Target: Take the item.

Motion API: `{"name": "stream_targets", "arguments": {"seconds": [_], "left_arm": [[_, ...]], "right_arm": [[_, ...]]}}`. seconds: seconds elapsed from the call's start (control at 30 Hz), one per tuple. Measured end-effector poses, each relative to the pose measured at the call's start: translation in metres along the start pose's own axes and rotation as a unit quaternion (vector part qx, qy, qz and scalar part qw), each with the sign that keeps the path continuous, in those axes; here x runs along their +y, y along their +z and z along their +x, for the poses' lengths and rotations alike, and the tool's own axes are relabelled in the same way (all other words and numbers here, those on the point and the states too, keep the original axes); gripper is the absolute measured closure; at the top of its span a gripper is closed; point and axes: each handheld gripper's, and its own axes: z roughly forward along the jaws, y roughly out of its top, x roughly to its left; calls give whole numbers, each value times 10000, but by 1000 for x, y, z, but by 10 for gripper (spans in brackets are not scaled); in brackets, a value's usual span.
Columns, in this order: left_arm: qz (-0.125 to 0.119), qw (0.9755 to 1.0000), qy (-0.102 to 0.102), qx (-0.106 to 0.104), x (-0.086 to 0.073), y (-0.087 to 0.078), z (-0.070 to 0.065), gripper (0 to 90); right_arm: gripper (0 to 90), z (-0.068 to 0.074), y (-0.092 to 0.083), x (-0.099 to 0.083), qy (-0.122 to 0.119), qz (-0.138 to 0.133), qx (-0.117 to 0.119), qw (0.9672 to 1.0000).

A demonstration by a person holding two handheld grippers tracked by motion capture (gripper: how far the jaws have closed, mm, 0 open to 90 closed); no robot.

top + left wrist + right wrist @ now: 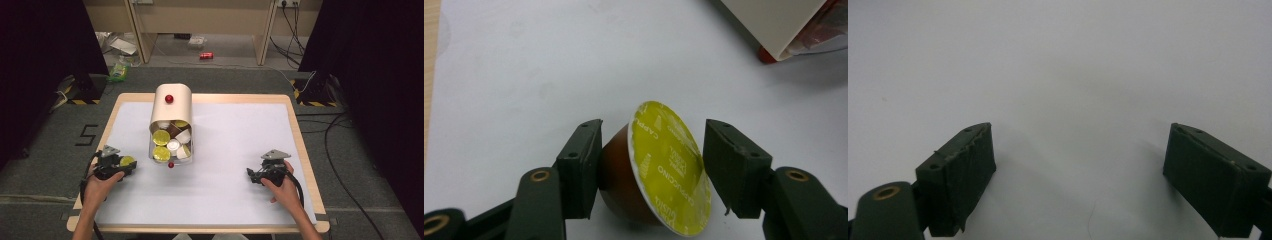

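Observation:
A coffee capsule (669, 170) with a brown body and a yellow-green foil lid sits between the jaws of my left gripper (651, 145), which is shut on it just above the white table. From above, that capsule (127, 161) and left gripper (121, 164) are left of a cream capsule box (171, 107) tipped toward me. Its open front shows several capsules (161, 137), yellow-lidded and white. My right gripper (254, 175) rests at the table's right side; in its own view the right gripper (1080, 145) stands open with bare table between the jaws.
A small red ball (171, 164) lies just in front of the box's opening, and a red knob (169, 99) sits on its top. The white table cover (235, 135) has a wooden rim. A corner of the box (774, 25) is at the upper right of the left gripper view.

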Motion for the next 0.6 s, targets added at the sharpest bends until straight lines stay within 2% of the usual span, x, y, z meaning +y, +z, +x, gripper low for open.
{"name": "stream_targets", "arguments": {"seconds": [0.6], "left_arm": [[-29,10000,-18,40,-2,2,3,412]], "right_arm": [[135,0,0,0,12,0,-6,10000]]}}
